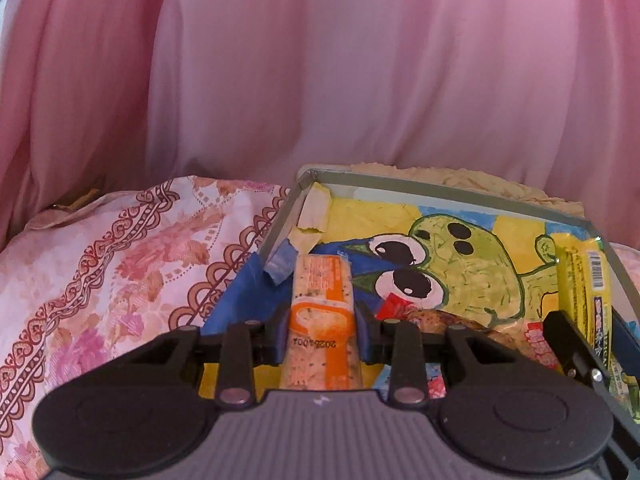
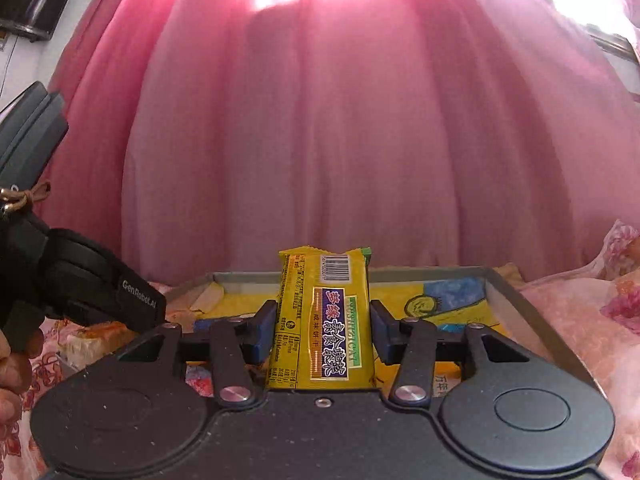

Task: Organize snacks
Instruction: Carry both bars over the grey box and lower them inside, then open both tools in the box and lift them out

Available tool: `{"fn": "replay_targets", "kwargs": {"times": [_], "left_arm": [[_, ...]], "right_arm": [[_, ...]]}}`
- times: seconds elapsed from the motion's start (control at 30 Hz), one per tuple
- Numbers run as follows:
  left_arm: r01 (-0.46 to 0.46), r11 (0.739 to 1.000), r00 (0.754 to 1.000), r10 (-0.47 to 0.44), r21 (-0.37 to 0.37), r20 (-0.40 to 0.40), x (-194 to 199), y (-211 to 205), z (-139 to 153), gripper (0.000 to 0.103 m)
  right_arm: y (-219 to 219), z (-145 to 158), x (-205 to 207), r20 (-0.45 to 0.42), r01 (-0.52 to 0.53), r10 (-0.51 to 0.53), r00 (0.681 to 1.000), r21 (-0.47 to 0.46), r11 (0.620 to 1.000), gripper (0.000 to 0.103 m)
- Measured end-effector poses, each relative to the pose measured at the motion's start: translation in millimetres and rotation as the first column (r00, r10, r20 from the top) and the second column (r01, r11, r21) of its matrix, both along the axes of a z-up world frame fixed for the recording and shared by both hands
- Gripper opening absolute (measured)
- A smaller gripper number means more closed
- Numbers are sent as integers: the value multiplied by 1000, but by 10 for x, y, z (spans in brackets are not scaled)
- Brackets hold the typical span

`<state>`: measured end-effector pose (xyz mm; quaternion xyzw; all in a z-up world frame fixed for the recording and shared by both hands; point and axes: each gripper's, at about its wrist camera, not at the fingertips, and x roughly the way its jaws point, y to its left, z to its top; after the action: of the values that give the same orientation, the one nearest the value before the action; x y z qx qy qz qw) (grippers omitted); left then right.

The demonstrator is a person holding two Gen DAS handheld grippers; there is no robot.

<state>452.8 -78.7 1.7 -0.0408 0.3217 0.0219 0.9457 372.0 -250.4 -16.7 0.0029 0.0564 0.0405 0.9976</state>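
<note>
Orange snack packet [image 1: 322,320] and yellow biscuit packet [image 2: 322,316] are pinched by left gripper [image 1: 322,334] and right gripper [image 2: 322,326] over the tray [image 1: 440,192]; each is best lowered flat, side by side.

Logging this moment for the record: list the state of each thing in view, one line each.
Left hand-held gripper: shut on the orange snack packet.
Orange snack packet: gripped, over the tray.
Right hand-held gripper: shut on the yellow snack packet.
Yellow snack packet: gripped, barcode side facing the camera.
Grey-rimmed cardboard tray with cartoon lining: open-topped, lying on the floral cloth, some snacks inside.
</note>
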Motion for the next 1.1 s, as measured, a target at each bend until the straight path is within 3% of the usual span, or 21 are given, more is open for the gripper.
{"fn": "replay_targets", "kwargs": {"times": [0.23,0.37,0.6,0.63,0.83,0.97,1.1], "left_arm": [[10,1000,1000,-10,7,2,-11,-29,-20,37],[1,1000,1000,0,-24,1,-21,-14,-6,38],[-45,993,999,48,-109,16,-114,88,77,70],[-53,991,998,56,-119,26,-143,100,103,77],[-73,985,990,91,-156,108,-397,162,316,95],[-87,983,980,114,-160,164,-617,195,471,101],[-88,984,972,119,-158,201,-863,226,609,102]], "right_arm": [[24,-23,6,-25,-4,4,1000,-14,1000,50],[35,-11,20,-44,-3,2,999,-24,1000,51],[67,44,-51,-39,-13,12,999,-17,1000,64],[75,65,-77,-35,-11,10,999,-22,1000,69],[76,285,-304,-9,-1,1,1000,-30,1000,91],[40,488,-534,24,14,-14,1000,-23,1000,102],[-3,681,-789,49,24,-22,999,-25,999,102]]}}
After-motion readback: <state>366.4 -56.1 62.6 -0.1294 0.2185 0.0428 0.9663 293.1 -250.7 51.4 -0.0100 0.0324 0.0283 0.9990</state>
